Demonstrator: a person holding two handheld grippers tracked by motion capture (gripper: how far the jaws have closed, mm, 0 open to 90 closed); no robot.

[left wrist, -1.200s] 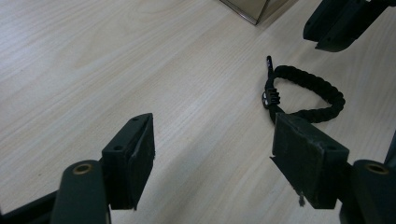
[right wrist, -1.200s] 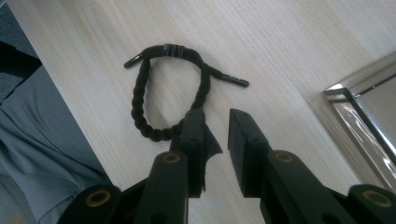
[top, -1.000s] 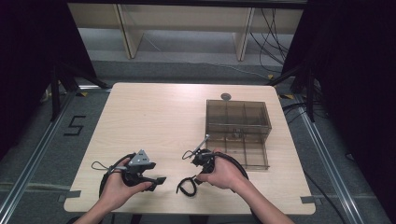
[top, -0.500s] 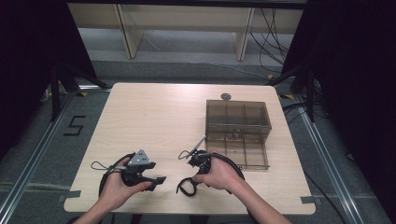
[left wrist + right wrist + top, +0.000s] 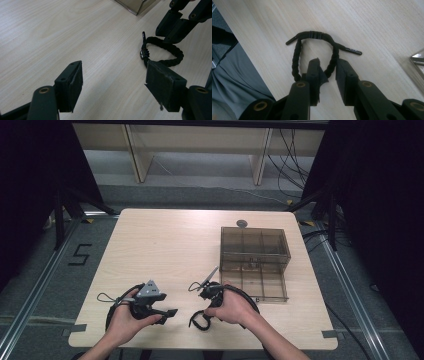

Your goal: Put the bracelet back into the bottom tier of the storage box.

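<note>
Jaws of right gripper (image 5: 328,75) straddle braided bracelet (image 5: 317,50), having just opened.

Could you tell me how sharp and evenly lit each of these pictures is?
High view: the table is evenly lit and sharp, while the surroundings fall into deep black. Left gripper view: the near pads are slightly soft, the braided bracelet crisper, and the wood glares pale at top left. Right gripper view: the bracelet is sharp, with the wood washed out at upper right.
</note>
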